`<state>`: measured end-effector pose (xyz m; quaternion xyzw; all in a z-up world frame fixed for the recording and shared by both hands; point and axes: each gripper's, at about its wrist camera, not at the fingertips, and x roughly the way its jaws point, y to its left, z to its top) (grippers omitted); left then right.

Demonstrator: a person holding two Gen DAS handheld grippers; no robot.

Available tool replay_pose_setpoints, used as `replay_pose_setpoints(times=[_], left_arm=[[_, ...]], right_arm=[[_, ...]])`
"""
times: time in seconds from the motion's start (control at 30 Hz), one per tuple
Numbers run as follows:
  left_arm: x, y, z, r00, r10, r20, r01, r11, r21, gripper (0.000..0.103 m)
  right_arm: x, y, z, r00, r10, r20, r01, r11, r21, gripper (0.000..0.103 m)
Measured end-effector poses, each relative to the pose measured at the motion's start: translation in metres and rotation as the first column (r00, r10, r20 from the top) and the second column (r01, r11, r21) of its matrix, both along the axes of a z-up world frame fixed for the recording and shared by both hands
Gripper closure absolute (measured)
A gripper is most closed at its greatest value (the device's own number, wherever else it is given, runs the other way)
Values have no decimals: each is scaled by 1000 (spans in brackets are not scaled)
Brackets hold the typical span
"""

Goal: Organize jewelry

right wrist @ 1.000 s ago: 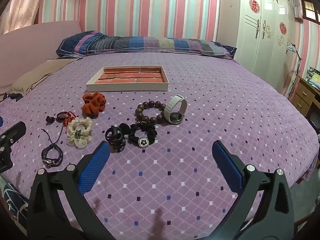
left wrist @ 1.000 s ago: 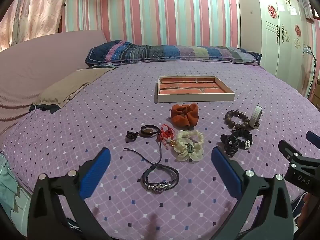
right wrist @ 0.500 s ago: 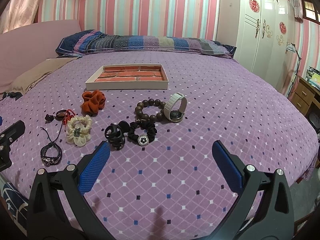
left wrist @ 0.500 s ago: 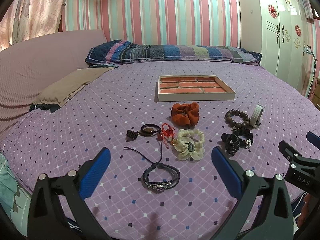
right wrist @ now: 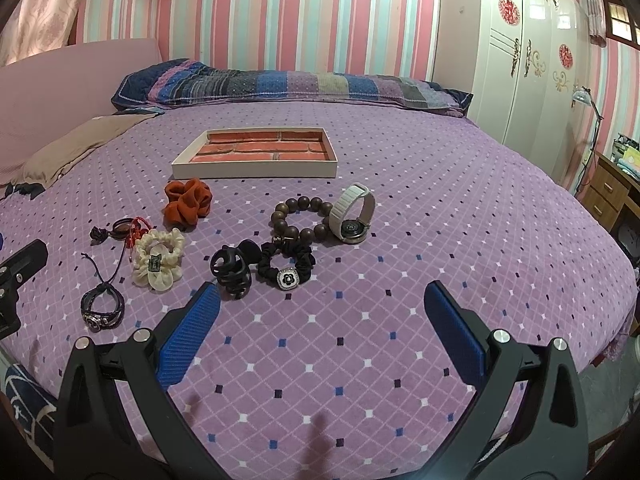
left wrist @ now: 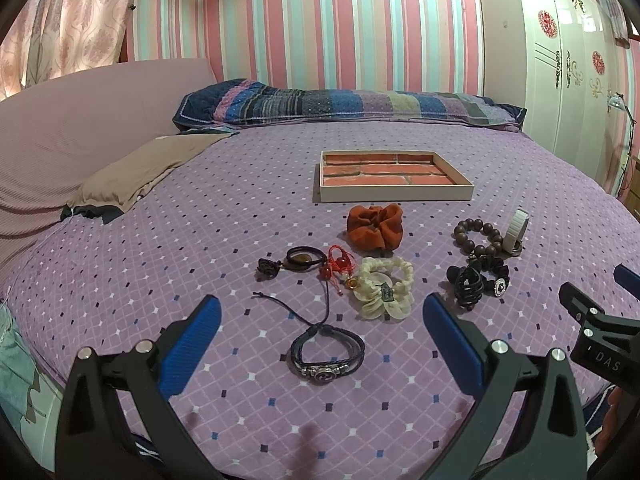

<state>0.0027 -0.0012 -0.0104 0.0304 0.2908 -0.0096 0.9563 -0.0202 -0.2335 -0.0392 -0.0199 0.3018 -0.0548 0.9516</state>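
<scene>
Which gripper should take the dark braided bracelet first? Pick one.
Left. The braided bracelet lies right between the open left gripper fingers; from the right gripper it sits far off to the side.

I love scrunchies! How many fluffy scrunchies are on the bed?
3: an orange scrunchie nearest the tray, a cream scrunchie in front of it, and a black scrunchie with a flower charm by the black claw clip.

"DAS" read in white letters on black body of right gripper [left wrist: 604, 354], seen at right edge of left wrist view; further letters cut off. Small label on cream scrunchie [left wrist: 385, 293] too small to be read. No other text legible.
</scene>
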Motion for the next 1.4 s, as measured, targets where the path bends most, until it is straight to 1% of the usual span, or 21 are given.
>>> replay_pose_setpoints(times=[0.03,0.07,0.23,1.4], left_arm=[[0,0,-1,1000,1,0,-1,1000,0,4],[-4,10,5,1000,-1,2,1,1000,-2,4],[-4,13,4,1000,0,2,0,1000,-3,4],[-2,7,1,1000,-12,3,12,1000,-7,4]], right_arm=[[0,1,-1,1000,0,-2,0,1000,0,4],[0,1,-1,1000,-1,-2,1,1000,0,4],[0,1,-1,1000,-2,0,2,1000,-1,4],[3,0,-3,1000,4,-9,-4,1000,-1,4]])
